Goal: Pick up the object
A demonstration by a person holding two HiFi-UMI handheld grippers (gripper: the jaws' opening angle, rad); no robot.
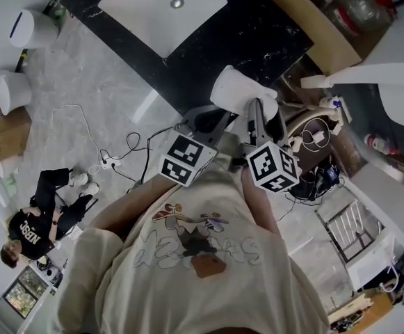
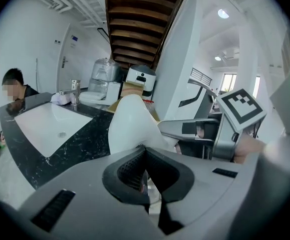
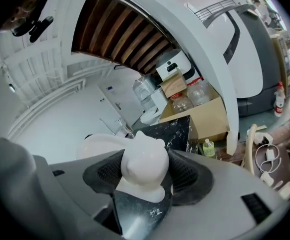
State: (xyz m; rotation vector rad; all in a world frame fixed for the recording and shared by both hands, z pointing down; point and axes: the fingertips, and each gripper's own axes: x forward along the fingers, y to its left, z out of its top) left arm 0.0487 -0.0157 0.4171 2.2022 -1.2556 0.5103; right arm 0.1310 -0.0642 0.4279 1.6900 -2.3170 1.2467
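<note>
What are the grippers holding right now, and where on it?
Both hold one white object: the left gripper pinches its narrow edge, the right gripper clamps its rounded, eared end.

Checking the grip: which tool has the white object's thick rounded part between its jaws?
The right tool: its jaws flank the white object at its rounded lump, while the left tool pinches a thin edge.

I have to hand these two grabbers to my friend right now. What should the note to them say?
Left gripper: shut on the thin edge of the white object.
Right gripper: shut on the same white object, round its eared end.
Where: the object hangs between both grippers, near the edge of the black counter with the white sink.
Done: it looks picked up, clear of the counter.
Left: probably just hold both grips firm. No drop-off spot shows.
</note>
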